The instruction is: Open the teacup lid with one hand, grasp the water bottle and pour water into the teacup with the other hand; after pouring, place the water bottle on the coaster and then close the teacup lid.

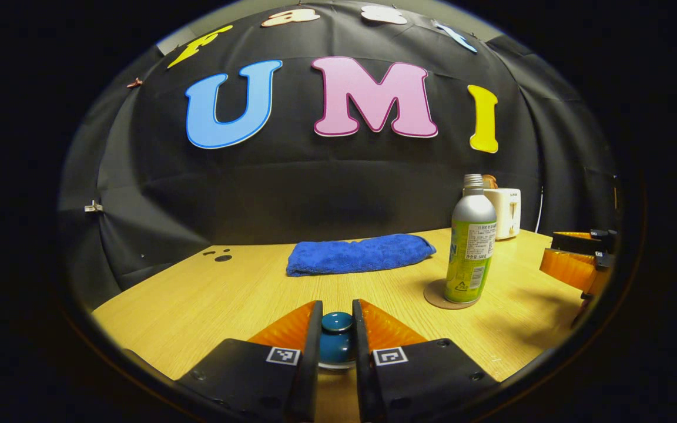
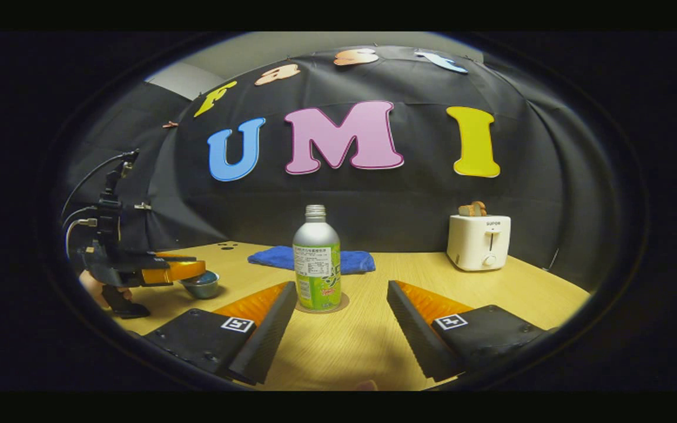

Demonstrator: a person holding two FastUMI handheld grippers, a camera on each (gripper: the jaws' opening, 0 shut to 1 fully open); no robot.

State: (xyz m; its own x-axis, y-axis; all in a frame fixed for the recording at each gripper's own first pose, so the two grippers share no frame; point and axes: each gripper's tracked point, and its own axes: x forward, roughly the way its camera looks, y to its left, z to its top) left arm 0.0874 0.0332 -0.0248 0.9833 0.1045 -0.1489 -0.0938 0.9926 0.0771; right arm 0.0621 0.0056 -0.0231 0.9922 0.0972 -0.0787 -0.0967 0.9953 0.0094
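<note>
Left gripper view first: my left tool [image 1: 337, 335] is clenched on the knob of the teacup lid [image 1: 337, 339], one finger pressing on each side of it, low over the worktop [image 1: 209, 299]. The water bottle [image 1: 471, 249] stands upright on the coaster [image 1: 435, 295] off to the right, cap off as far as I can see. A folded blue towel [image 1: 359, 254] lies farther back, and a white toaster [image 1: 506, 211] sits behind the bottle. My other tool pokes in at the right edge.

Right gripper view: my right tool [image 2: 338, 320] is released, fingers spread wide with the bottle [image 2: 317, 264] standing a bit ahead between them, not touching it. The coaster [image 2: 343, 304] peeks out under the bottle. Over on the left, my left tool [image 2: 188, 269] sits right over the teacup [image 2: 200, 284]. Towel [image 2: 353, 260] behind the bottle, toaster [image 2: 479, 241] to the right.
</note>
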